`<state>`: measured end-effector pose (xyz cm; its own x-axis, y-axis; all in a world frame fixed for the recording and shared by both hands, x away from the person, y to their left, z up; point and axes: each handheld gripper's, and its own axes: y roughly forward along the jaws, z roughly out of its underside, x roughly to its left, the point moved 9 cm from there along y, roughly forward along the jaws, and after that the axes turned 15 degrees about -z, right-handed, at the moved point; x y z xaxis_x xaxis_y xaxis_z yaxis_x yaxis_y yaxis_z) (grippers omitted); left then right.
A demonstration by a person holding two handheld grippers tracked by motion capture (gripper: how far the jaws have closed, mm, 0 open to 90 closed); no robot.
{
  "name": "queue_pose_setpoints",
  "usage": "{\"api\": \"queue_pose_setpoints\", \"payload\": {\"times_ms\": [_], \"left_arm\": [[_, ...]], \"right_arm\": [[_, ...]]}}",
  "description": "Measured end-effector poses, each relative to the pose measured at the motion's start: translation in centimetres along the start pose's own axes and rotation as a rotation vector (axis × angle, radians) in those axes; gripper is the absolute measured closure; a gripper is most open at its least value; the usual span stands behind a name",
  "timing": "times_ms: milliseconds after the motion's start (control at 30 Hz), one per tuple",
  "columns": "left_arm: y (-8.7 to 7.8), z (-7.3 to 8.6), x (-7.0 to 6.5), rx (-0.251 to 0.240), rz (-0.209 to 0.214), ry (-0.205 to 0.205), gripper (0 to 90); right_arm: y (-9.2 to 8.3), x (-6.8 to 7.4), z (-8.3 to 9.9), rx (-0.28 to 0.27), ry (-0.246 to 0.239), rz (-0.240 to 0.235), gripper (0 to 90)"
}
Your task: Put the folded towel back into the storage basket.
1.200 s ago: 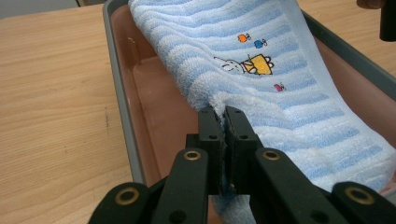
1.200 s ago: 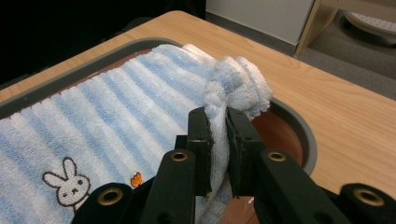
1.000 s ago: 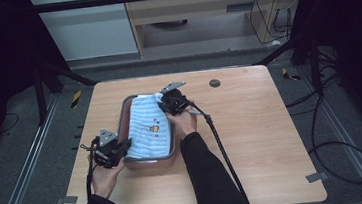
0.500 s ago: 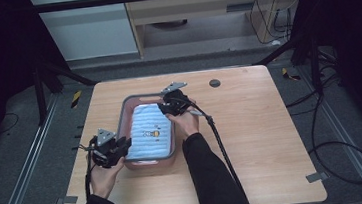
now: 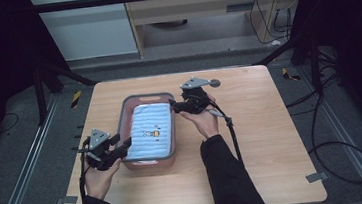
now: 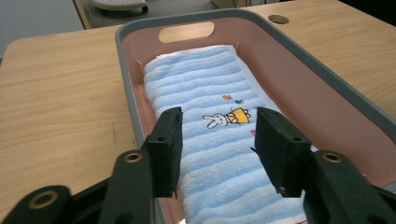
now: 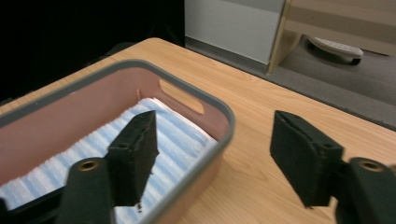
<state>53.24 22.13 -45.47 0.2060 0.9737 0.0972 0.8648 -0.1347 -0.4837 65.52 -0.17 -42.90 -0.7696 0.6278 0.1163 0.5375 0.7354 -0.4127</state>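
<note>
High view: the table [image 5: 283,137] carries a pink basket [image 5: 125,111], in which the folded striped towel [image 5: 151,130] is laid flat. Both left gripper [image 5: 123,145] and right gripper [image 5: 175,105] fingers have just been opening, evidently releasing it; nothing is held.

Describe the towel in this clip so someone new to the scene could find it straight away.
Start at the wooden table and find the pink bin with the grey rim left of its centre, between the two hand-held grippers. The towel lies folded flat on the bin's floor. It is the one soft item there: light blue with white stripes and a small rabbit picture near its middle.
</note>
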Motion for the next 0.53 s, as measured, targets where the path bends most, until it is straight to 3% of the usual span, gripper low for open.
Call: {"api": "queue_pose_setpoints", "payload": {"times_ms": [100, 533], "left_arm": [[-0.2, -0.2, 0.6, -0.010, 0.003, -0.022, 43.3], [-0.2, -0.1, 2.3, -0.021, -0.007, -0.019, 30.4]], "right_arm": [[-1.7, -0.5, 0.5, -0.011, 0.009, 0.015, 27.1], [-8.9, -3.2, 4.8, -0.017, 0.062, 0.079, 23.0]]}}
